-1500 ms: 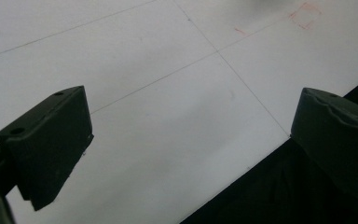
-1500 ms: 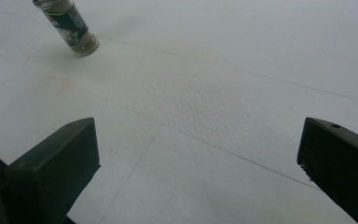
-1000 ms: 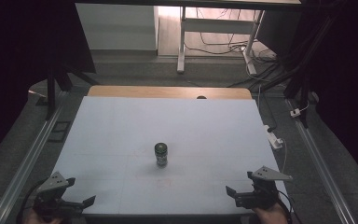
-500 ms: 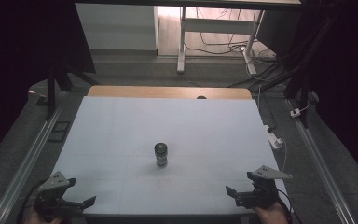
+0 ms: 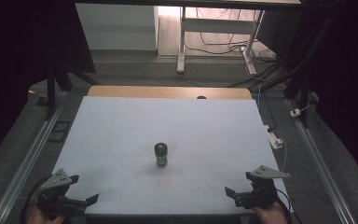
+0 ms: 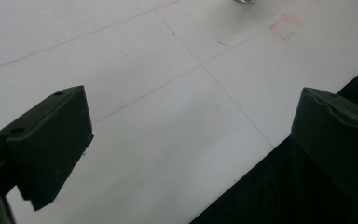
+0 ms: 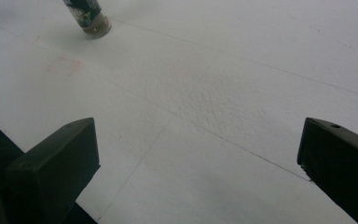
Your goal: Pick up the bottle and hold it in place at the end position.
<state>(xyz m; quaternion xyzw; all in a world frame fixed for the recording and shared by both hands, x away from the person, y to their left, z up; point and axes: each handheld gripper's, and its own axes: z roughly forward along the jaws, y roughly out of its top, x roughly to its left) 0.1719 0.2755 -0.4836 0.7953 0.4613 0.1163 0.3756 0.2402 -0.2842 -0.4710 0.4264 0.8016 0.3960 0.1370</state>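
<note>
Both tongs, left [image 5: 81, 201] and right [image 5: 237, 195], wait released at the frame's bottom corners, leaving the mid-desk jar [image 5: 161, 154] free for approach.

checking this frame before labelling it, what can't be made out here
- Jar, high view: too small and dim to read its label or tell its contents.
- Jar, right gripper view: top cut off by the upper edge.
- Red marks on the table: too faint to tell what they show.
- Left gripper and right gripper, high view: hands cut off by the bottom edge.

Small dark-capped jar [image 5: 161, 154] upright, mid-table, near front, alone on white surface [image 5: 121, 130].
</note>
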